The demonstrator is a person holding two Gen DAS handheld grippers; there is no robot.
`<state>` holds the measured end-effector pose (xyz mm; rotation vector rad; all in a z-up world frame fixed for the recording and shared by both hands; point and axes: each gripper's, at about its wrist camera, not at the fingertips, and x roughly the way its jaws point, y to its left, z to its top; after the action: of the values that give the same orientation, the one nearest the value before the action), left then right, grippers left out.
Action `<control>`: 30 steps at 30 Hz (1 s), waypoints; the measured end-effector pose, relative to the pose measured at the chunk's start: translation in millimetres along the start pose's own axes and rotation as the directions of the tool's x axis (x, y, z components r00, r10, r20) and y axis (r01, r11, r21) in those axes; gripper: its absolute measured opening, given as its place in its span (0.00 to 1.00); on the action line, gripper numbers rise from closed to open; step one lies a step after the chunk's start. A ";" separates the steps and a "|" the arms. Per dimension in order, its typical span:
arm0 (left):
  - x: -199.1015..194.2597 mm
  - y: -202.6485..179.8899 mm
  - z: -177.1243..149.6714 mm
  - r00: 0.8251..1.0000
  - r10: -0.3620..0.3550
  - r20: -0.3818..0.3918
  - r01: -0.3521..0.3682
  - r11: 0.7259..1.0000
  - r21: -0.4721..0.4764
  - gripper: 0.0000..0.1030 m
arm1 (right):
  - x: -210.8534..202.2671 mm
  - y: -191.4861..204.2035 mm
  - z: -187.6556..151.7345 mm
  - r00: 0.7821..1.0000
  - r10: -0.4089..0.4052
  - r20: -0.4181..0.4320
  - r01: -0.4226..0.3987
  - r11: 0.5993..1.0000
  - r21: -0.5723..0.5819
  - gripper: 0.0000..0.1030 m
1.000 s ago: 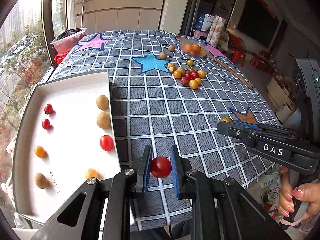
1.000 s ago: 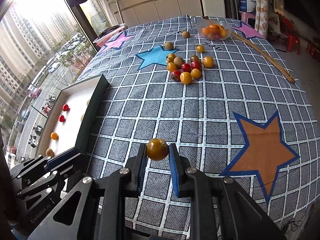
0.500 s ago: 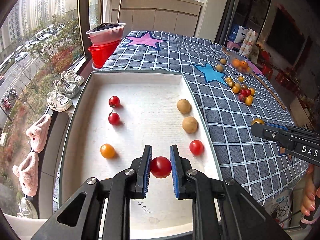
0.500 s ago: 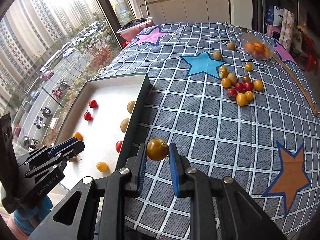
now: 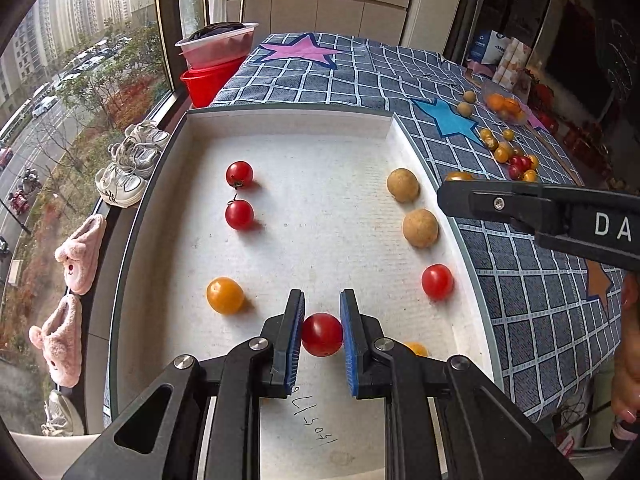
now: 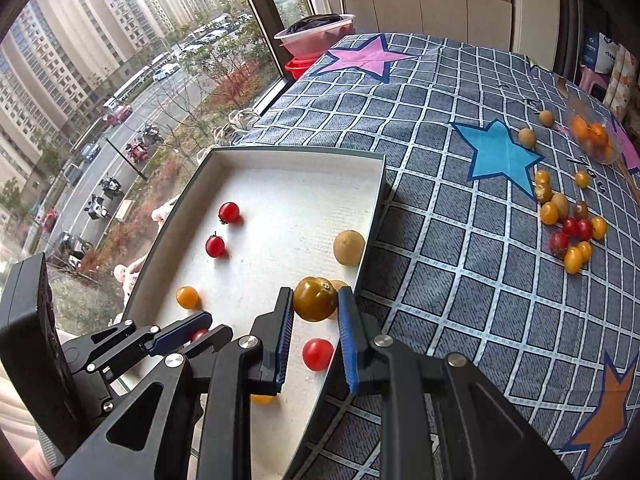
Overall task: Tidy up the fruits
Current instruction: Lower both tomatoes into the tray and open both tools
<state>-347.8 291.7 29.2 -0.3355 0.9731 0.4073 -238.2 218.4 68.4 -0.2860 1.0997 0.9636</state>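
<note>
Over the white tray (image 5: 280, 120), the left tool (image 5: 322, 334) grips a red tomato (image 5: 322, 334) and the right tool (image 6: 314, 300) an amber tomato (image 6: 314, 298), probably so each can join its own colour group.

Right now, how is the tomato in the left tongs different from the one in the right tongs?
The left tongs hold a bright red tomato; the right tongs hold a brownish-yellow tomato. The red one looks plain and glossy; the yellow one shows a dark stem dimple. Both are small, round, squeezed between blue pads, above the white tray.
</note>
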 end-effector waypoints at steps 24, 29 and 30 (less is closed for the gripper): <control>8.6 -7.9 -6.1 0.999 0.040 -0.005 -0.040 0.999 0.036 0.19 | 67.2 24.1 15.9 0.992 -0.056 -0.110 0.047 0.995 -0.083 0.24; 5.7 -7.5 -6.3 0.999 0.048 0.004 -0.048 0.999 0.023 0.67 | 66.0 18.7 20.1 0.992 -0.028 -0.121 0.022 0.998 -0.053 0.28; 3.5 -7.0 -6.7 0.998 0.052 0.021 -0.052 0.998 0.021 0.68 | 63.9 17.4 20.7 0.993 -0.017 -0.117 0.012 0.999 -0.041 0.33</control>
<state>-347.5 283.2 23.4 -0.2867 0.9672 0.4466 -231.4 274.4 28.1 -0.3873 1.1843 0.9667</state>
